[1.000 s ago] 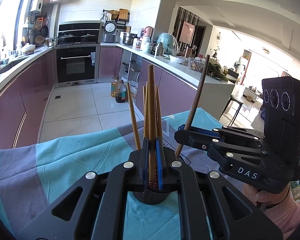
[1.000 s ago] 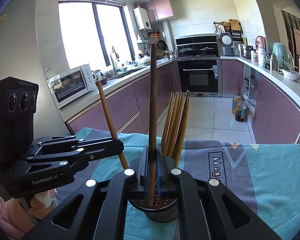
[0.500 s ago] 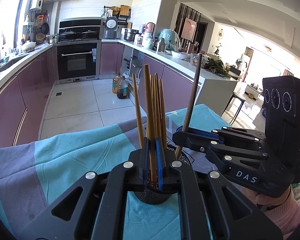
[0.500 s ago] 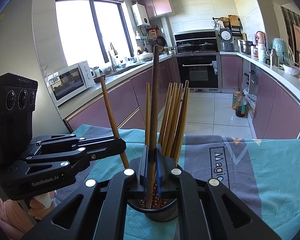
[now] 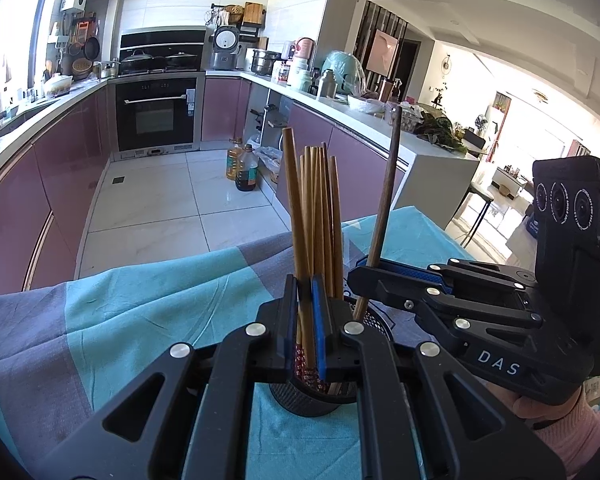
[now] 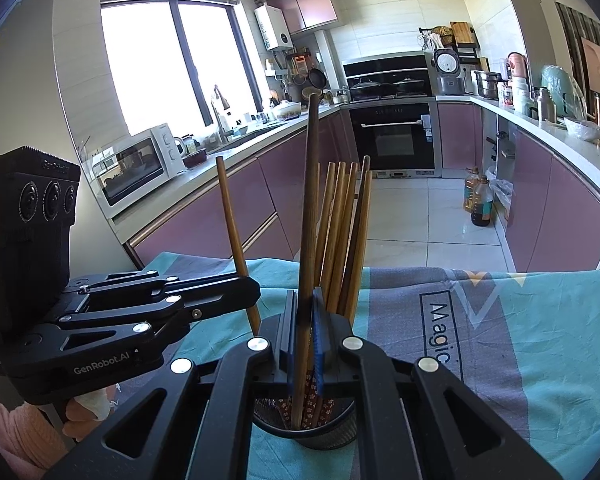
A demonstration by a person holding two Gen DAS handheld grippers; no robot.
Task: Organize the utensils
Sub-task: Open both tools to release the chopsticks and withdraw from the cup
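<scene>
A black mesh holder (image 5: 304,398) (image 6: 324,432) with several wooden chopsticks (image 5: 324,208) (image 6: 340,232) upright in it stands on the teal and grey tablecloth (image 5: 140,300) (image 6: 500,320). My left gripper (image 5: 305,292) (image 6: 252,296) is shut on a light brown chopstick (image 5: 296,208) (image 6: 230,216), held upright with its lower end inside the holder. My right gripper (image 6: 305,304) (image 5: 364,276) is shut on a dark brown chopstick (image 6: 310,200) (image 5: 386,200), also upright, its lower end down in the holder. The two grippers meet over the holder from opposite sides.
Beyond the table's far edge lie a tiled floor, purple kitchen cabinets and an oven (image 5: 156,112). Oil bottles (image 5: 244,168) stand on the floor. A microwave (image 6: 136,168) sits on the left counter. Hands in pink sleeves (image 5: 572,424) hold the grippers.
Both grippers keep their chopsticks and have barely moved. The left view has shifted slightly, so the chopsticks in the holder now bunch behind the held one.
</scene>
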